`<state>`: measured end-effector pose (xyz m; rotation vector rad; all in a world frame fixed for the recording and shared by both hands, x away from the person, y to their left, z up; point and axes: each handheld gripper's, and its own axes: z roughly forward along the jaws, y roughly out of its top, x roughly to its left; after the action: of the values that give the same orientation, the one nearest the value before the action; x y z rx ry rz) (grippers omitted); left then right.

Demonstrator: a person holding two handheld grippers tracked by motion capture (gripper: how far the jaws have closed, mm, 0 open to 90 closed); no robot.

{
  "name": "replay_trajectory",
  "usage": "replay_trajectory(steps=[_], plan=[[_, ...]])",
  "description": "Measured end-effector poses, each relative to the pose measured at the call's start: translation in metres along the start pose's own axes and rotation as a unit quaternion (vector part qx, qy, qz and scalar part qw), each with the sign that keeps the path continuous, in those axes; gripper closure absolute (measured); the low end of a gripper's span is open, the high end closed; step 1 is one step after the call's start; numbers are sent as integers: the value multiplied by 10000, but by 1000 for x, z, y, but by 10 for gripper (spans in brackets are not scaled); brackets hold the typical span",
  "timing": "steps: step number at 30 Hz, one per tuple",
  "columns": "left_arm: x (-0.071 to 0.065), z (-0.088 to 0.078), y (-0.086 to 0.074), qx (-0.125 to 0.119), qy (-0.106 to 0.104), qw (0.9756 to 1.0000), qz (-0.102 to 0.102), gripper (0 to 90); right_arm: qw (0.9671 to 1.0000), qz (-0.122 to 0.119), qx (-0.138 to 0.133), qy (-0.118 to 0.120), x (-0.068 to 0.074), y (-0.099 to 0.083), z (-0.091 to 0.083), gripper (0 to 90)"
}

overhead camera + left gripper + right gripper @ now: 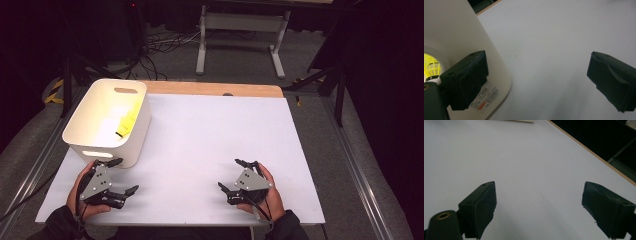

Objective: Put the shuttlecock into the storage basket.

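At the near edge of the table [210, 130] you've got both grippers low over the white top, one in each hand. Your left gripper [121, 176] sits right by the near wall of the bin [90, 131], jaws spread wide, one fingertip up close to the bin's front, the other out over bare table. Nothing between them. In the left gripper view, one jaw stands right in front of the bin's rounded corner, close over its label [486, 96]; whether it touches the bin I can't tell. The other jaw is well off to the side over the white surface.

Your right gripper [231, 175] is well apart from the bin, over on the right half of the table, jaws also wide apart and holding nothing. They point in toward the middle.

Inside the bin, a yellow thing [127, 122] lies against the right wall, with a dark tip toward you. Through the handle slot in the left gripper view, a yellow mesh patch [431, 68] shows.
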<state>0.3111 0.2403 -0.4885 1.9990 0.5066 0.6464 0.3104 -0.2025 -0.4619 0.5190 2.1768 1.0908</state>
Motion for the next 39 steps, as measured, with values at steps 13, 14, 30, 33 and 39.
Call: replay_trajectory(steps=[13, 14, 30, 33, 39], plan=[[3, -8, -5, -7, 93, 9998, -194, 25, 10000, 13, -50, 54, -1, -2, -1, 134], [3, -8, -5, -19, 92, 9997, -205, 25, 10000, 3, -52, 56, -1, -2, -1, 134], [1, -7, -4, -36, 33, 9999, -143, 29, 10000, -5, -27, 27, 0, -1, -3, 134], [0, -7, -4, -39, 7, 9999, -116, 29, 10000, 1, -9, 24, 2, 0, -1, 135], [-1, -4, -2, -35, -34, 9999, -119, 30, 10000, -22, 29, 27, 2, -1, 0, 135]])
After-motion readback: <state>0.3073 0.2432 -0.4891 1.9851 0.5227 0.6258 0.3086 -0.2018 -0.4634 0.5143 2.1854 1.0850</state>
